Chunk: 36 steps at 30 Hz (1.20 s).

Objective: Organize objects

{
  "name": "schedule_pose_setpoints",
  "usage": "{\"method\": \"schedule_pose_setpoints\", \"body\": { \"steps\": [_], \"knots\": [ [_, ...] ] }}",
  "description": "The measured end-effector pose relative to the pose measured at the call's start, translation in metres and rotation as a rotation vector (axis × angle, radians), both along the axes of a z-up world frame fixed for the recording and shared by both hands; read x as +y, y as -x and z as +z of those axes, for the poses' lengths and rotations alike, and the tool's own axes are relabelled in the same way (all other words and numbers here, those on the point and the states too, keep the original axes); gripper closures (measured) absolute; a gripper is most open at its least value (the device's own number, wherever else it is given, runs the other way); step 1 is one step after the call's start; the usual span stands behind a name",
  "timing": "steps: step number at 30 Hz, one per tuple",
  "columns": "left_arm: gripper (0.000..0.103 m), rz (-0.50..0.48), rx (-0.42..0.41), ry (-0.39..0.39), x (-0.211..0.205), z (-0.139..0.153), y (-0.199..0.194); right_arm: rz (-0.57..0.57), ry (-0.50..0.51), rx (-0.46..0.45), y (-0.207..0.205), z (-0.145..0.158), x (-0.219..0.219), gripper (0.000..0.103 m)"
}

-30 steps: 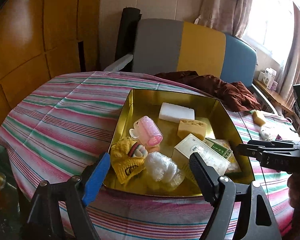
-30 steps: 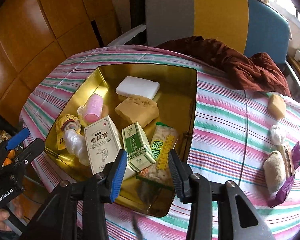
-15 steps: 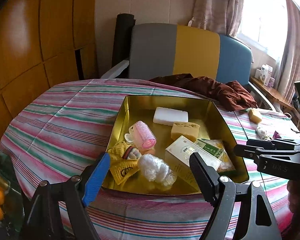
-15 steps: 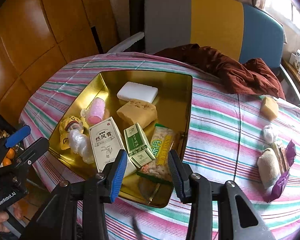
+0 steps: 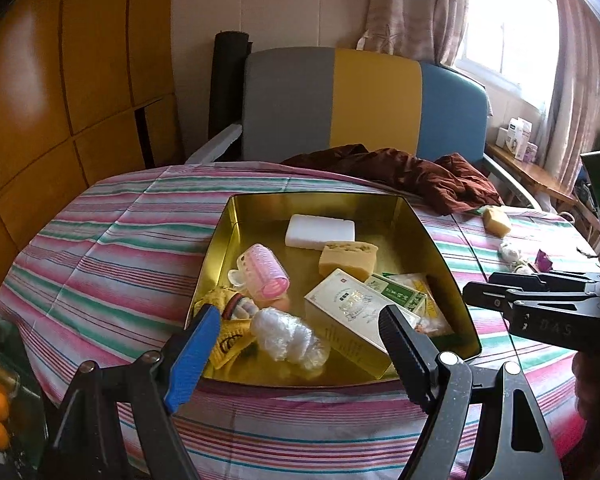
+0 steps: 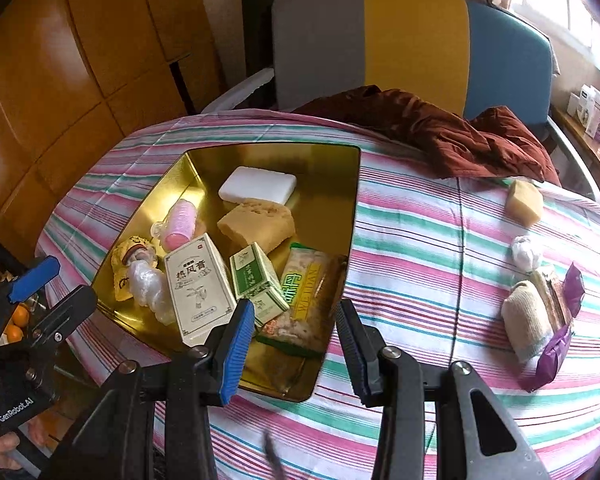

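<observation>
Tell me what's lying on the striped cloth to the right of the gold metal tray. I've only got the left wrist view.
Observer: A cream knitted roll lies beside a purple foil packet, near the cloth's right edge.
Operator: Is the right gripper holding anything?
Observer: No. The right gripper is open and empty, hovering at the near end of the gold metal tray.

Both the left gripper [image 5: 296, 340] and right gripper [image 6: 296, 344] have drawn back from the gold tray [image 5: 220, 240], empty.
</observation>
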<state>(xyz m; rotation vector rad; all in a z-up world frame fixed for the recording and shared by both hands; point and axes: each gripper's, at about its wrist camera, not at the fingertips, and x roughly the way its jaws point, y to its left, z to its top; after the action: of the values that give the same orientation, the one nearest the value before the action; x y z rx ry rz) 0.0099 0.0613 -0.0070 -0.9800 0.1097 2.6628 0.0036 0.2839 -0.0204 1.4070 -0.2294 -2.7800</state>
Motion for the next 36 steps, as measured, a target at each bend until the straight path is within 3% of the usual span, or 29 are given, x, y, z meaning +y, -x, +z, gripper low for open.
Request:
{"method": "schedule_pose_setpoints", "body": {
  "steps": [13, 23, 27, 36],
  "knots": [
    [0.021, -0.055, -0.003, 0.017, 0.019, 0.001, -0.005, -0.058, 0.011, -0.007, -0.006, -0.003, 0.026, 0.060],
    [0.021, -0.117, -0.006, 0.029, 0.040, 0.001, -0.006, -0.156, 0.015, -0.016, -0.015, -0.007, 0.070, 0.060],
    [0.021, -0.154, -0.005, 0.034, 0.053, 0.001, -0.007, -0.233, 0.009, -0.023, -0.026, -0.005, 0.106, 0.060],
    [0.021, -0.269, -0.011, 0.036, 0.093, 0.001, -0.011, -0.522, 0.029, -0.045, -0.065, -0.002, 0.227, 0.060]
  ]
}}
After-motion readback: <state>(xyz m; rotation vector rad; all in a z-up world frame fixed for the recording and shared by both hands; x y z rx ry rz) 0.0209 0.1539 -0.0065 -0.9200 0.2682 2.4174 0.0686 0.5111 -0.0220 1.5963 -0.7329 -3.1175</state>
